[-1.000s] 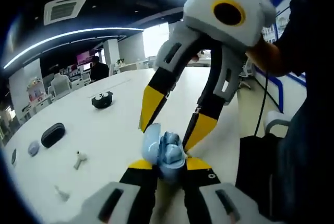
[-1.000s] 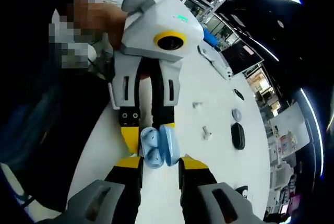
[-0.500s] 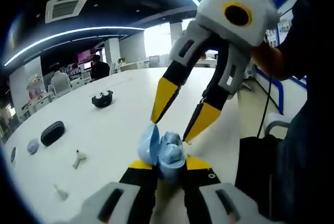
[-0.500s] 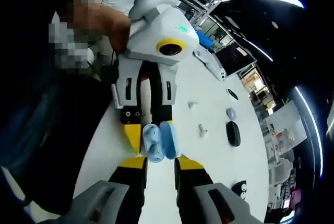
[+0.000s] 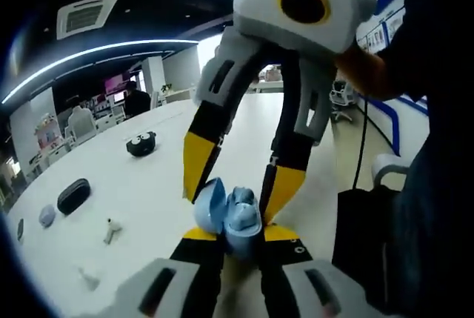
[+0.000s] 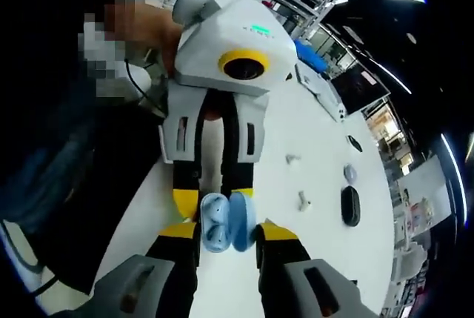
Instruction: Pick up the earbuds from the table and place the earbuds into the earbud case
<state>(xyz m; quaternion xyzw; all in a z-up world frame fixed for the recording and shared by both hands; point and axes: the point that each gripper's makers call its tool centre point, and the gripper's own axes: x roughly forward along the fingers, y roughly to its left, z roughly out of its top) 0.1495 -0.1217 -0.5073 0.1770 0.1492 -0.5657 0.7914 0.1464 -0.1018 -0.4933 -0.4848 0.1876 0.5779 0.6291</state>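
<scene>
The left gripper (image 5: 231, 235) is clamping the open blue earbud case (image 5: 228, 213) above the counter (image 5: 148, 177). The right gripper (image 5: 235, 184) is hanging straight over it, jaws spread wide around it, holding nothing I can make out. Loose earbud (image 5: 111, 229) is lying well off left.

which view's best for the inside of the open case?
Right gripper view: the blue case faces the lens, both halves open, held in the left gripper. Left gripper view shows it from behind and the side, its inside hidden.
</scene>
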